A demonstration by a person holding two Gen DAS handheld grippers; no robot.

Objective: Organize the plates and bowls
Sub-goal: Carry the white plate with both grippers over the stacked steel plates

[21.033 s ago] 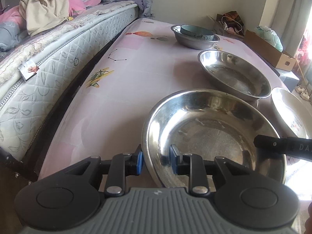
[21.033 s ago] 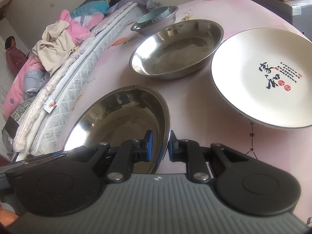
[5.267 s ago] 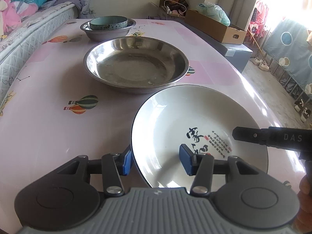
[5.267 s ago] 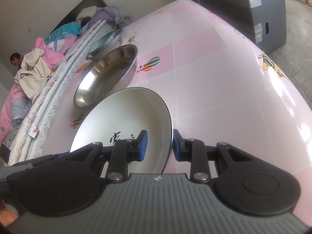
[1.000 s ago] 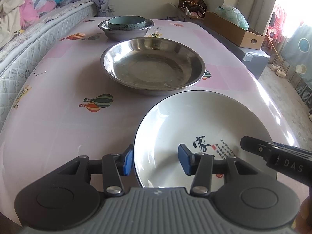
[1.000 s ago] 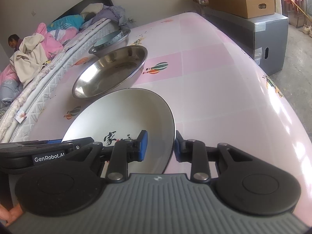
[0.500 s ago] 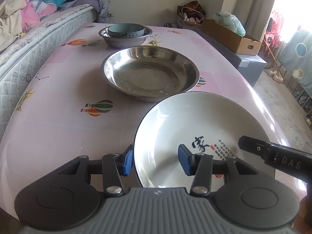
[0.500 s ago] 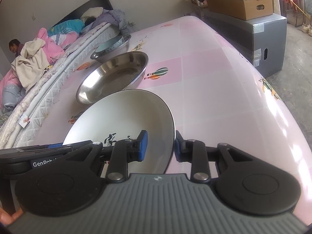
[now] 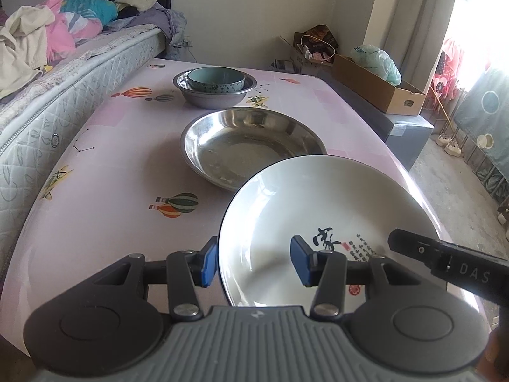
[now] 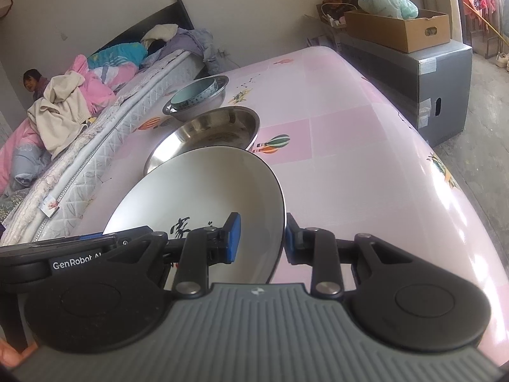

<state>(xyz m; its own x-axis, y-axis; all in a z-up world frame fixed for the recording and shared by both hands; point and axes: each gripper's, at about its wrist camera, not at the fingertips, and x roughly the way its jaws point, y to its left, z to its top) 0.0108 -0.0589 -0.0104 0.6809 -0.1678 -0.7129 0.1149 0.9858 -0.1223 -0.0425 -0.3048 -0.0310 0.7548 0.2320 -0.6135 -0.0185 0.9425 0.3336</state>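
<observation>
A white plate (image 9: 327,203) with black calligraphy and a dark rim is held off a pink table (image 9: 105,172) by two hand-held grippers, one at each side of its near edge. The left gripper (image 9: 256,262) straddles the plate's left rim, blue pads either side of it; the pads look to be clamped on the rim, though contact under the plate is hidden. The right gripper (image 10: 259,238) is clenched on the opposite rim, one pad inside the plate, the other beneath.

The table wears a glossy pink cloth of pale squares printed with hot-air balloons (image 9: 175,205) — sunlight glares off its right edge. Just beyond the plate sits a wide steel basin (image 9: 251,145), and past that a smaller steel bowl (image 9: 214,97) with a teal bowl (image 9: 216,78) nested inside.

Along the table's left side runs a quilted mattress (image 9: 54,95), heaped with pink, cream and blue bedding (image 9: 44,41) against a dark headboard. On the far right a cardboard box (image 9: 378,87) holding a pale green plastic bag (image 9: 377,63) rests on a grey cabinet (image 10: 423,73). Cream curtains (image 9: 410,25) frame a bright window, with patterned cloth hanging by the concrete floor (image 9: 451,191). A person (image 10: 33,82) sits at the bed's far end in the right-wrist view.
</observation>
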